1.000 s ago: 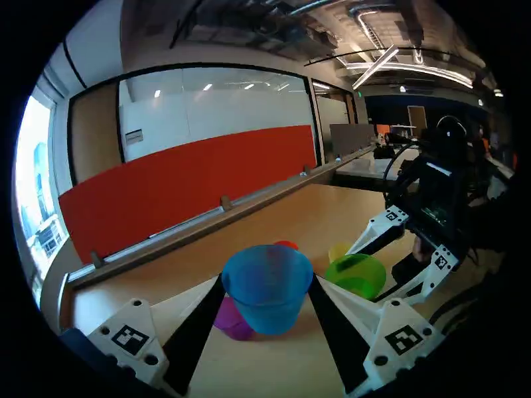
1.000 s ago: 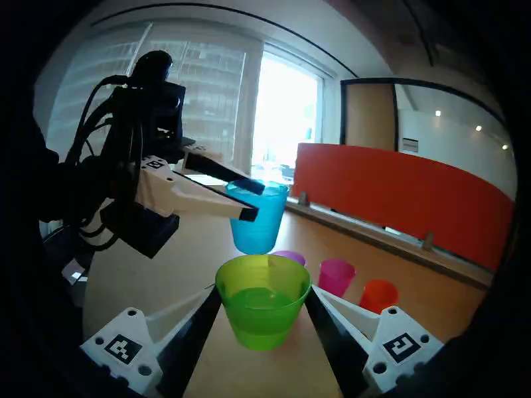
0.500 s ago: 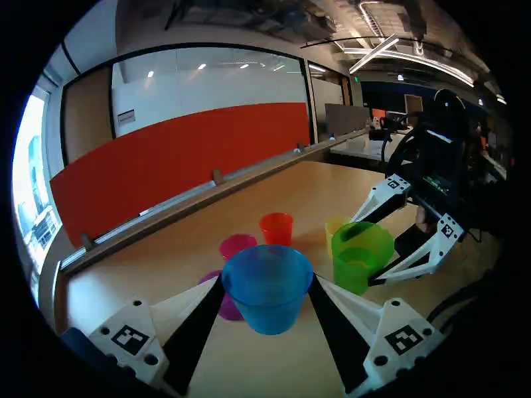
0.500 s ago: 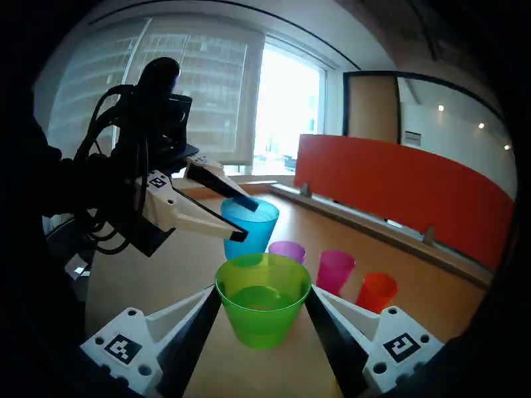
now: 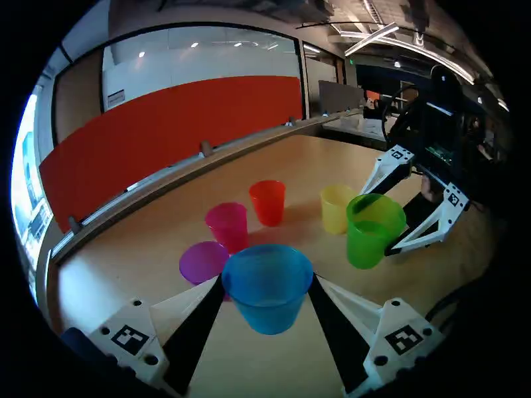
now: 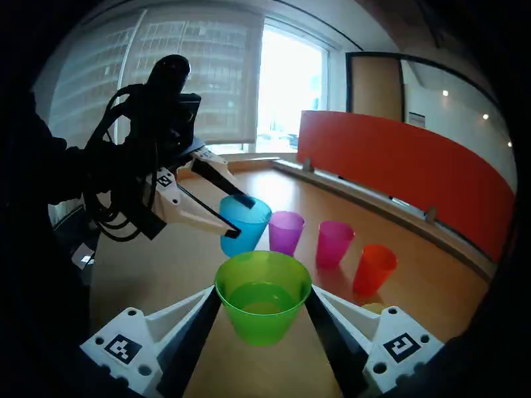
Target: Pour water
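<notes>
Blue translucent plastic is showing between the fingers (image 5: 197, 326) of the left gripper (image 5: 265, 284), which are pressing on both sides of the blue cup (image 5: 267, 295) and holding it upright, mouth up. The right gripper (image 6: 263, 293) is gripping the green cup (image 6: 263, 318) the same way, its fingers closing on the cup's walls. Water is lying level in the lower part of that cup. In the left gripper view the green cup is sitting off to the right, just beside a yellow cup (image 5: 336, 208); whether either held cup is touching the wooden worktop (image 5: 312, 162) cannot be told. A purple cup (image 5: 202, 261), a pink cup (image 5: 227, 225), an orange cup (image 5: 267, 202) and the yellow one are standing upright on the worktop in a loose row, slightly apart, with the purple one lying nearest the blue cup. A red panel (image 5: 166, 126) is running along the worktop's far edge.
</notes>
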Tool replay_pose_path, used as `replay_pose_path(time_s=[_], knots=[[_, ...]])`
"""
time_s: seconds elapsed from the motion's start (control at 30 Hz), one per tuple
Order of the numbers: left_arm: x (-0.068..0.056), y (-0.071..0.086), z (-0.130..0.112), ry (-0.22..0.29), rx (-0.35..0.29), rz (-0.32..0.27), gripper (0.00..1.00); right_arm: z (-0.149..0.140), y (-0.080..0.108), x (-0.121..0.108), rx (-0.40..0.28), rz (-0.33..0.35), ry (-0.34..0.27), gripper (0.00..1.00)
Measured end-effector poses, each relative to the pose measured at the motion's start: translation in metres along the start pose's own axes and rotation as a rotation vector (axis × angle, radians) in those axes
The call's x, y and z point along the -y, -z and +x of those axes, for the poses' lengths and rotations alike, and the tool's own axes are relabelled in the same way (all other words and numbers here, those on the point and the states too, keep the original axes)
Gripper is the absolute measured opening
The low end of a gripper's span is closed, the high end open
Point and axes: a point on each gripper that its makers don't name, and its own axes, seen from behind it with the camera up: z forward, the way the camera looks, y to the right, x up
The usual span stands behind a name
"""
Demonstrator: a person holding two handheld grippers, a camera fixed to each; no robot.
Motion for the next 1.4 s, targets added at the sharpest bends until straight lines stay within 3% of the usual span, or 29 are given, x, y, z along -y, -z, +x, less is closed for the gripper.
replay_pose_path(time_s=[0.3, 0.8, 1.4], knots=[[-0.001, -0.011, -0.018, 0.005, 0.042, -0.012, 0.88, -0.025, 0.006, -0.001, 0.070, 0.010, 0.006, 0.91], [0.009, -0.020, -0.044, 0.026, 0.077, 0.001, 0.88, -0.056, 0.013, -0.008, 0.125, -0.010, -0.024, 0.91], [0.009, -0.024, -0.050, 0.041, 0.059, -0.005, 0.88, -0.078, 0.013, -0.011, 0.155, -0.024, -0.045, 0.91]])
